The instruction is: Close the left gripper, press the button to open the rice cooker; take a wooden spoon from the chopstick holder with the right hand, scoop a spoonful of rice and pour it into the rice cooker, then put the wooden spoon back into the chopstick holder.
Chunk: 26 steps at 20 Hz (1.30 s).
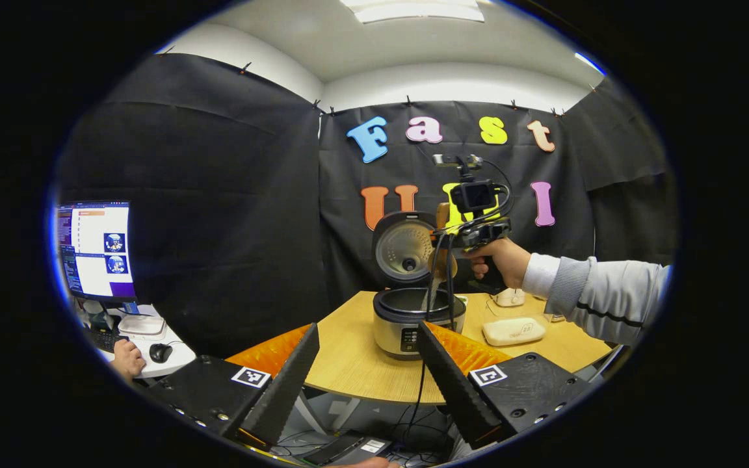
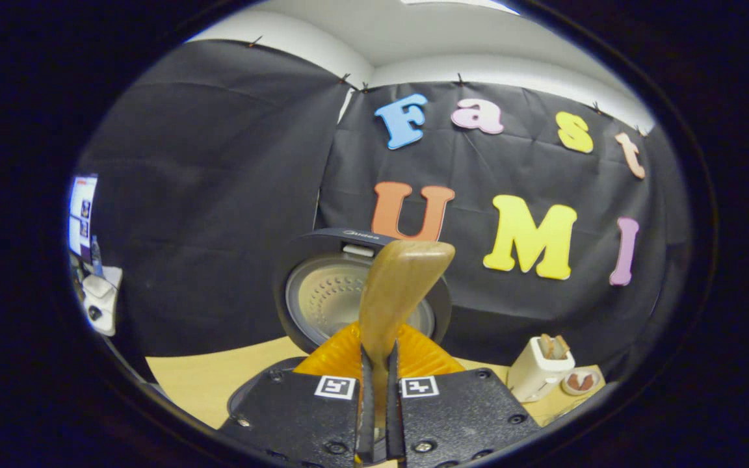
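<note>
Right hand-held gripper (image 2: 375, 416) clamps the wooden spoon (image 2: 400, 286), tipped above the open rice cooker (image 1: 413, 312); left hand-held gripper (image 1: 368, 364) stands open. A drifting spoon bowl could spill rice onto the surface (image 1: 348, 364) beside the pot.

Wooden spoon (image 2: 395, 292) bowl out of sight

The rice cooker (image 1: 408, 325) at centre frame has a brushed, metallic-looking body and a dull perforated inner lid (image 2: 342, 296). The wooden spoon (image 2: 395, 286) looks smooth and satin. The table (image 1: 355, 364) shows matt, pale wood-grain.
</note>
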Motion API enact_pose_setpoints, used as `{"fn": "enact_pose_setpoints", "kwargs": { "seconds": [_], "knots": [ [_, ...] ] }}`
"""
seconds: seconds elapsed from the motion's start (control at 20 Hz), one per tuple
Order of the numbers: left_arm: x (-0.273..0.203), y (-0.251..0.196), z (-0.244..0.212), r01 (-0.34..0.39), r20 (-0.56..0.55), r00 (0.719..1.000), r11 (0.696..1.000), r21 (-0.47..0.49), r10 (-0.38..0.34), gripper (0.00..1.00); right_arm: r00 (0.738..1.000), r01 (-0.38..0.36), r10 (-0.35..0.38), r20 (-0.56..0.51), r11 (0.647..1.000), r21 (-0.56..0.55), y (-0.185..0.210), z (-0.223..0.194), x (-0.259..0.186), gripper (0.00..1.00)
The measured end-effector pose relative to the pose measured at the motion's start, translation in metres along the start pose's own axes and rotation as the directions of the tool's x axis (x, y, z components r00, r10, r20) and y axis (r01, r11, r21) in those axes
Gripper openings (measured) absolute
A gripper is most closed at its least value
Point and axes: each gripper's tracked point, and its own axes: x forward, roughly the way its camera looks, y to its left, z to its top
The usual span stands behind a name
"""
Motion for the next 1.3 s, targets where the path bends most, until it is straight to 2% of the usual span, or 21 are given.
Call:
{"fn": "enact_pose_setpoints", "kwargs": {
  "seconds": [0.2,0.4,0.6,0.85,1.05,1.3],
  "knots": [
    [0.003,-0.004,-0.006,0.000,-0.016,1.000,1.000,0.014,0.000,0.96,1.000,0.026,-0.026,0.000,0.989,-0.148,0.011,-0.008,0.000,0.12],
    [0.007,-0.007,-0.008,0.004,-0.025,1.000,1.000,0.002,-0.004,0.96,1.000,0.002,-0.006,-0.030,0.989,-0.147,0.013,-0.015,-0.010,0.12],
    [0.009,-0.012,-0.007,0.010,-0.029,1.000,1.000,-0.006,-0.010,0.96,0.999,0.024,-0.028,-0.029,0.991,-0.134,-0.012,-0.006,-0.020,0.12],
    [0.011,-0.021,-0.009,0.017,-0.032,0.999,1.000,-0.011,-0.018,0.96,0.994,0.084,-0.088,-0.072,0.995,-0.051,-0.072,-0.013,-0.030,0.12],
    [0.013,-0.034,-0.003,0.032,-0.024,0.999,0.999,0.002,-0.032,0.96,0.980,0.167,-0.166,-0.107,0.986,-0.005,-0.140,-0.026,-0.039,0.12],
    [0.020,-0.052,0.003,0.049,-0.007,0.999,0.999,0.008,-0.049,0.96,0.953,0.275,-0.262,-0.154,0.959,0.074,-0.236,-0.048,-0.060,0.13]
  ]
}}
